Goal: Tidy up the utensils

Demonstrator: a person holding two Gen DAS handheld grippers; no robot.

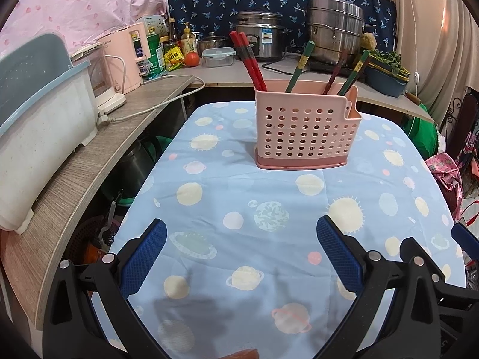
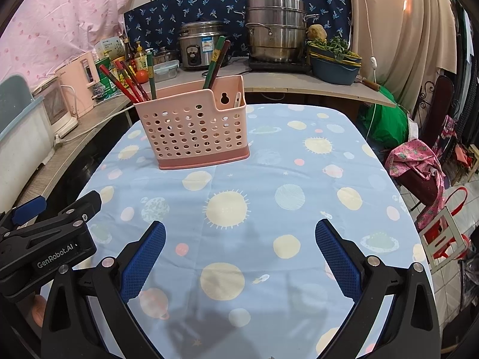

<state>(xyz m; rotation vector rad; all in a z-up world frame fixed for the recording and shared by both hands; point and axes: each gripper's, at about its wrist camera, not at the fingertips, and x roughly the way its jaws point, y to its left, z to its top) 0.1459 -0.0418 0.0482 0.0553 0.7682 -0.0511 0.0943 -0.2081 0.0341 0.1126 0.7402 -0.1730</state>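
Pink perforated utensil holder (image 1: pixel 304 128) upright at far centre of planet-print tablecloth (image 1: pixel 239 209). Red chopsticks (image 1: pixel 247 59) and green chopsticks (image 1: pixel 299 65) leaning inside. Left gripper (image 1: pixel 241 254) and right gripper (image 2: pixel 239 254) low over cloth, fingers spread wide, nothing held.

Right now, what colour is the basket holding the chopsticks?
Pink, with round holes; the basket shows best in the left wrist view.

Even indoor light, soft shadows near bottom, fisheye-warped dark edges.
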